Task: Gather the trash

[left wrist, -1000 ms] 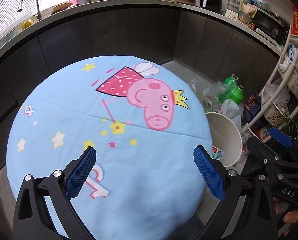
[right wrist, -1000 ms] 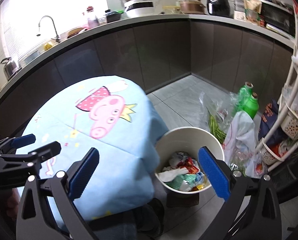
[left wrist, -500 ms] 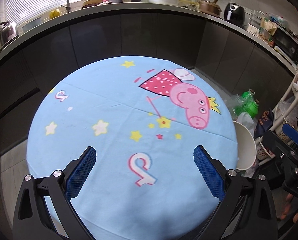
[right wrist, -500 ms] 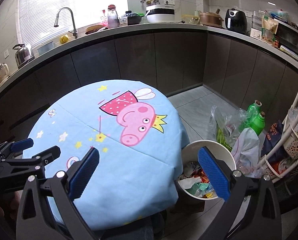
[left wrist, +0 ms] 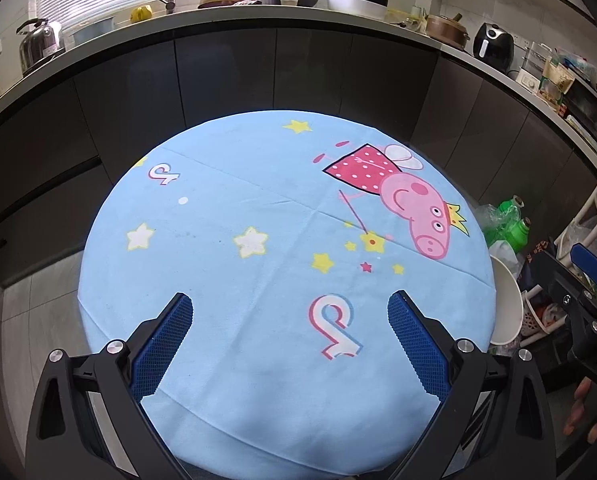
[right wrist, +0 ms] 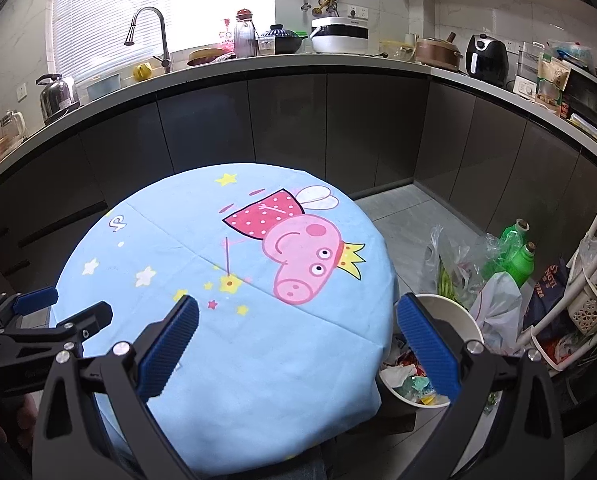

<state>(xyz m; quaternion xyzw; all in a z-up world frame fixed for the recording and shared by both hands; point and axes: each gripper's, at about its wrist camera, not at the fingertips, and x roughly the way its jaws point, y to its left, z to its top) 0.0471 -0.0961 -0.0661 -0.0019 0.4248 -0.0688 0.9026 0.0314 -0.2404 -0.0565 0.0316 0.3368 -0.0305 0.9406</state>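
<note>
A round table under a light-blue cartoon-pig cloth [left wrist: 258, 240] [right wrist: 234, 280] fills both views, with nothing lying on it. A white bin [right wrist: 454, 312] [left wrist: 508, 304] stands on the floor at the table's right edge, with crumpled wrappers and paper [right wrist: 402, 376] inside. My left gripper [left wrist: 290, 332] hovers open over the near part of the cloth, nothing between its blue pads. My right gripper [right wrist: 298, 332] is open too, straddling the table's right edge and the bin. Each gripper shows at the edge of the other's view.
A dark cabinet run with a grey counter [right wrist: 298, 68] curves behind the table, crowded with a kettle, faucet, pots and an air fryer. On the floor right of the bin lie plastic bags [right wrist: 494, 312] and green bottles [right wrist: 518, 256]. A white wire rack [right wrist: 578, 304] stands far right.
Both views have swung left and pulled back from the bin toward the table, so the whole cloth now shows. Both grippers stay open and hold nothing.
</note>
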